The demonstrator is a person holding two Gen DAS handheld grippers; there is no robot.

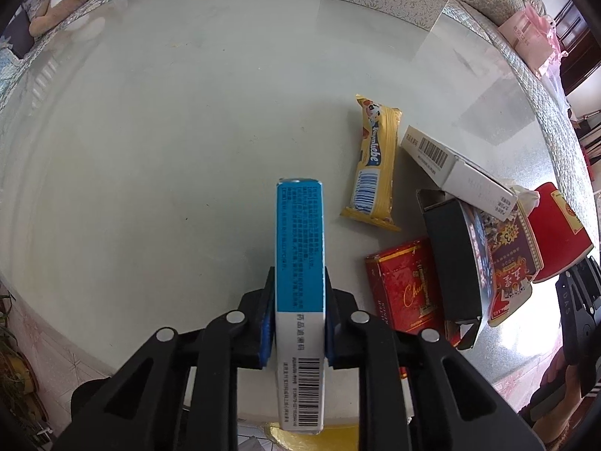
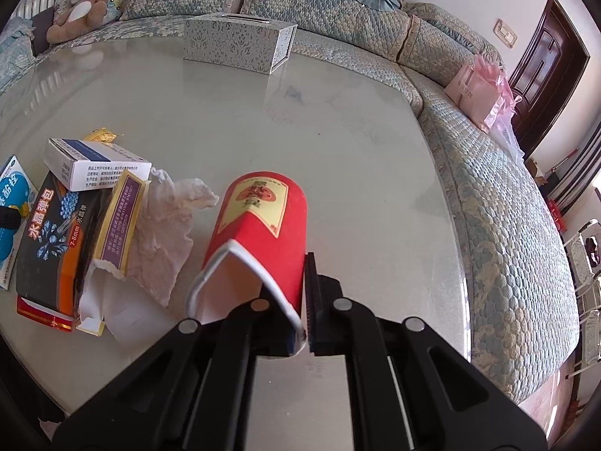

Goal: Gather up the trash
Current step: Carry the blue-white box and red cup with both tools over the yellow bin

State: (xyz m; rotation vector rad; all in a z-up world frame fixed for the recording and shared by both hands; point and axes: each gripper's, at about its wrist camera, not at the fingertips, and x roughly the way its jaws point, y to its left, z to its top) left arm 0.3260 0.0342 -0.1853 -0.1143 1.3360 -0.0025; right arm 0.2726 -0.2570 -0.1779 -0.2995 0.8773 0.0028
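Left fingers (image 1: 299, 315) clamp blue-and-white cardboard box (image 1: 299, 248) edgewise; right fingers (image 2: 303, 300) pinch crushed red paper cup's (image 2: 259, 240) rim, both probably for binning.

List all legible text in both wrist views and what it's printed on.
"药品追溯码": blue and white box in the left gripper.
"水晶弹包", "7-8mm": black box.
"Chu...", partly legible: red pack.
"...lebe", partly legible: yellow wrapper.
Emblem on red paper cup in the right gripper, white box print: unreadable.

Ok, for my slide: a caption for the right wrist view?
Right tool pinching the rim of a crushed red paper cup over the littered table.
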